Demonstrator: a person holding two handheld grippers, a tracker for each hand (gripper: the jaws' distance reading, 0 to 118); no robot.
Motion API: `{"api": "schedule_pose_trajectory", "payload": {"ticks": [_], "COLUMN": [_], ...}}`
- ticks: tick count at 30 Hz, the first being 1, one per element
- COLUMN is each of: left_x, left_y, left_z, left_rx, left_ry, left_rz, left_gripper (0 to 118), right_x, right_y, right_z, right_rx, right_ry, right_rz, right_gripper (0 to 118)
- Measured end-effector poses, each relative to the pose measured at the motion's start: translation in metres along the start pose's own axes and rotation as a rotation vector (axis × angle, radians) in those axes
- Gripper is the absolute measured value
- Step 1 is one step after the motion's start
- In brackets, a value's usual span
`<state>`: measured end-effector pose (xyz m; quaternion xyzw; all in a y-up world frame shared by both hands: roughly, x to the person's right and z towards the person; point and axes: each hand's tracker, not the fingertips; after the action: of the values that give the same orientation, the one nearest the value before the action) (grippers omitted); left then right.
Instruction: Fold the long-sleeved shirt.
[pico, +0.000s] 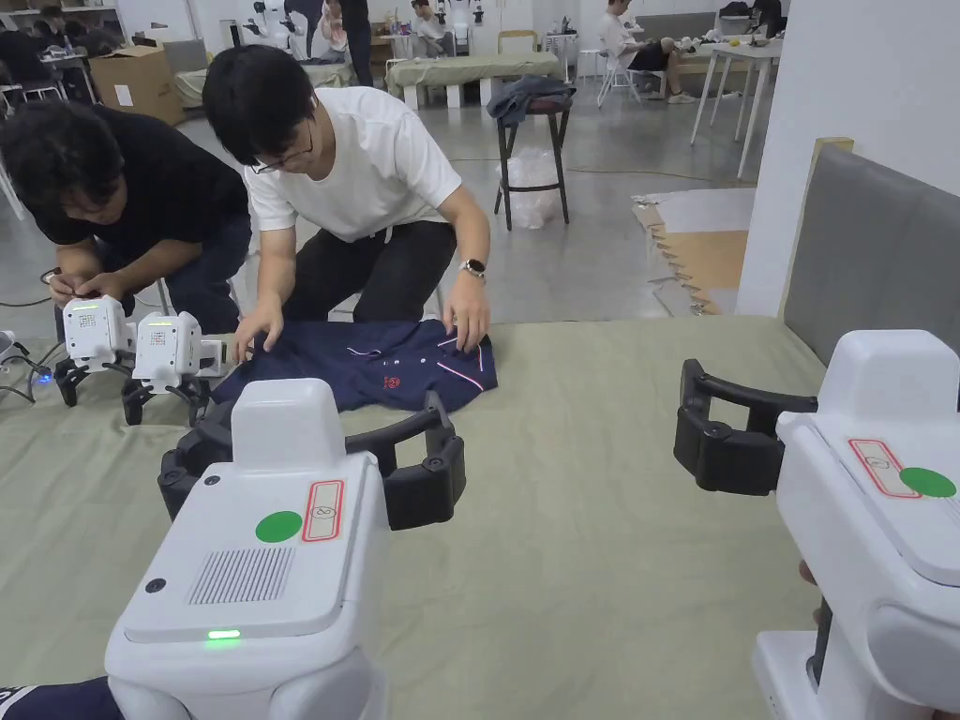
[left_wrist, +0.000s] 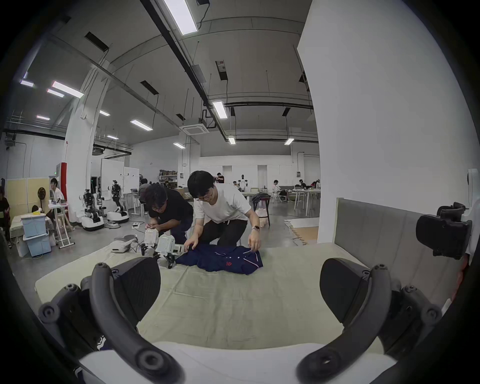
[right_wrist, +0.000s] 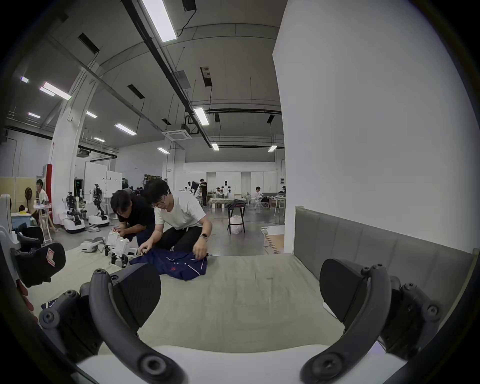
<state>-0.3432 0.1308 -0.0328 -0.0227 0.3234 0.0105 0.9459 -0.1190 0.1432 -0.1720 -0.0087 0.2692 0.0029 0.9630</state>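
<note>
A navy shirt (pico: 375, 366) with white and red piping lies bunched at the far edge of the pale green sheet (pico: 581, 525). A person in a white T-shirt (pico: 375, 169) crouches behind it with both hands on the cloth. My left gripper (pico: 300, 483) hovers over the sheet just short of the shirt, open and empty. My right gripper (pico: 825, 431) is held off to the right, also open with nothing in it. The shirt (left_wrist: 223, 259) lies well beyond my left gripper (left_wrist: 239, 291) in the left gripper view. In the right gripper view the shirt (right_wrist: 176, 265) is far left of my right gripper (right_wrist: 241, 291).
A second person in black (pico: 122, 206) bends over another pair of white grippers (pico: 131, 347) standing on the sheet's far left corner. A grey padded headboard (pico: 872, 253) and a white wall run along the right. A stool with clothes (pico: 534, 103) stands on the floor behind.
</note>
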Motion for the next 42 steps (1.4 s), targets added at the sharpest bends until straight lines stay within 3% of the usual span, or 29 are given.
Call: {"api": "schedule_pose_trajectory", "payload": {"ticks": [33,39,42], "left_x": [0.006,0.0065,0.0061], "left_y": [0.0015,0.001,0.0011], "left_z": [0.0008,0.001,0.0012], "left_rx": [0.003,0.004,0.004], "left_ry": [-0.01,-0.009,-0.008], "left_rz": [0.004,0.003,0.004], "left_gripper": [111,111,111], "right_x": [0.0019,0.0058,0.0022], "right_y": [-0.001,-0.001,-0.0028], "right_z": [0.0011,-0.0005,0.0009], "right_rx": [0.001,-0.018,-0.01], "right_ry": [-0.011,0.03,0.013], "right_rz": [0.001,-0.041,-0.018], "right_gripper": [118,118,118]}}
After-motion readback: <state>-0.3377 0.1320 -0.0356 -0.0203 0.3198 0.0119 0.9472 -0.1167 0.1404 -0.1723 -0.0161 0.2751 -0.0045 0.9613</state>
